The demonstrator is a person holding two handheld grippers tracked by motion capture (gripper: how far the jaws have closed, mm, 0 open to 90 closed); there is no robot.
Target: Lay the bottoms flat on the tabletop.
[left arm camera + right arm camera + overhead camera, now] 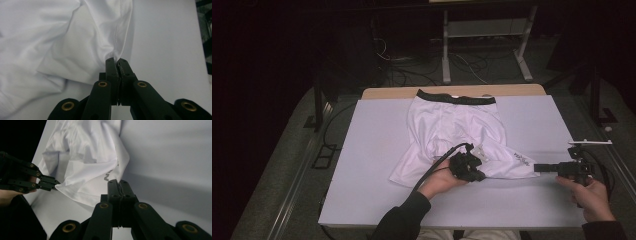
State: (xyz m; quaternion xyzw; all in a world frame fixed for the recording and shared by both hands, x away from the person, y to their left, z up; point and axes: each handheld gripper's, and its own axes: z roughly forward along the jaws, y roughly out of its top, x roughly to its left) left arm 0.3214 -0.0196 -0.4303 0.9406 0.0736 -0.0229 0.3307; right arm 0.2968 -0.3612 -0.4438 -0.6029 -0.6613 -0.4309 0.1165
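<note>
We see a pale worktop (362,165) carrying a pair of white shorts (452,130), spread flat with the black waistband (456,97) at the far edge, well beyond both hand-held grippers. The shorts lie ahead of and between the two tools, their leg hems nearest us.

We hold the left hand-held gripper (477,172) at the near hem of the shorts, about mid-garment; in its own view (117,62) the jaws are pressed together on a pinch of white fabric at a stitched seam (117,32), which rises bunched from the tips. We hold the right hand-held gripper (537,168) at the outer corner of the right leg, its jaws likewise clamped on the hem (117,181), just beside a small grey printed logo (107,176). From this view the left tool (56,183) appears off to the side, gripping the same hem line.

Nothing lies on the worktop between the tools and the cloth. Beyond the far edge we note a metal frame (484,30) and loose cables (412,70) on the floor (287,145).
</note>
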